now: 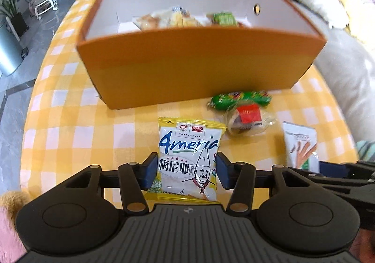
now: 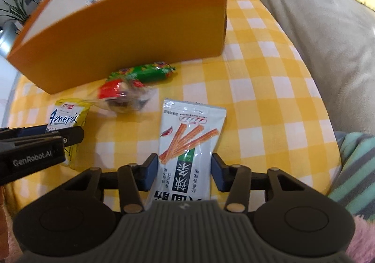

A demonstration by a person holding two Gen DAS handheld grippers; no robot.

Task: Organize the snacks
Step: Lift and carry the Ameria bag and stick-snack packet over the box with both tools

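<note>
Pinching one packet in each gripper, we hold both snacks just in front of the orange box (image 1: 187,70) on the yellow checked tablecloth (image 1: 70,122). Our left gripper (image 1: 186,169) has its blue pads pressed against the two long edges of the yellow biscuit packet (image 1: 189,145), low down near its bottom seam; our right gripper (image 2: 182,169) squeezes the white packet of spicy sticks (image 2: 189,136) the same way, about halfway along its length. We judge both packets light, puffed with air and slick, so the film may crumple or slide under the pads; a grip across the filled middle looks safer to us than one on the thin crimped ends, and a hard squeeze could crush the biscuits. Between them, nearer the box, a green packet (image 1: 241,98) and a clear-wrapped snack with a red label (image 1: 246,120) lie on the cloth. Several wrapped snacks (image 1: 178,19) already rest inside the box, whose wall stands high, so we expect each packet needs lifting well over the rim.
</note>
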